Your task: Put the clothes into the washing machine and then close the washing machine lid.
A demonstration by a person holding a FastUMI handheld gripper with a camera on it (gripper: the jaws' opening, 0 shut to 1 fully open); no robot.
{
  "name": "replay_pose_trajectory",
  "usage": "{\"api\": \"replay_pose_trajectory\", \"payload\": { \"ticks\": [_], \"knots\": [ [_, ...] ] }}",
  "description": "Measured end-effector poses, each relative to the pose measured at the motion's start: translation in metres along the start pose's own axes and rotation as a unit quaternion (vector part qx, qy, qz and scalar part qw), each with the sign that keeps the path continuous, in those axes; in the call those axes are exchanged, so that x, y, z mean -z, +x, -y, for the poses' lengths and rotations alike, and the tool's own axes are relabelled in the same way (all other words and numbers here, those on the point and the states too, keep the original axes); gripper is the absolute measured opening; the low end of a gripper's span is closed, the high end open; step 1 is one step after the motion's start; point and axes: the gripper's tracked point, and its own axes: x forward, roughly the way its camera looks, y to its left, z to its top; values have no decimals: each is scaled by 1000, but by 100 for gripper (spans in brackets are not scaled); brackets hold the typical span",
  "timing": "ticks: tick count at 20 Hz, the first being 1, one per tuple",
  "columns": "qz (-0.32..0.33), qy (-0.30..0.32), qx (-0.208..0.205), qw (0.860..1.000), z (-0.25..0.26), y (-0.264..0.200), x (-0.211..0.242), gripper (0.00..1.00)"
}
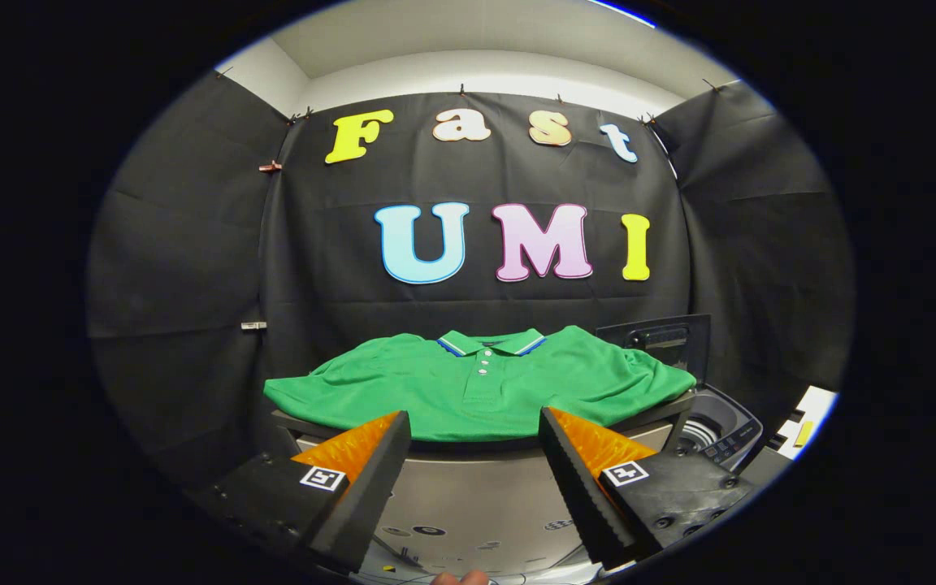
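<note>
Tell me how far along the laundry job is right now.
Nothing looks done yet. The green polo shirt lies spread flat on the table, just beyond the tongs, which are open and hold nothing. The washing machine stands beside the table with its lid raised. Left: grasp the shirt, drop it into the machine, close the lid.
</note>
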Motion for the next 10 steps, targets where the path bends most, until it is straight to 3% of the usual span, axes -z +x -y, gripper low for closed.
{"api": "replay_pose_trajectory", "payload": {
  "ticks": [10],
  "knots": [
    [-4, 10, -2, 1000, -4, 6, -3, 99]
  ]
}}
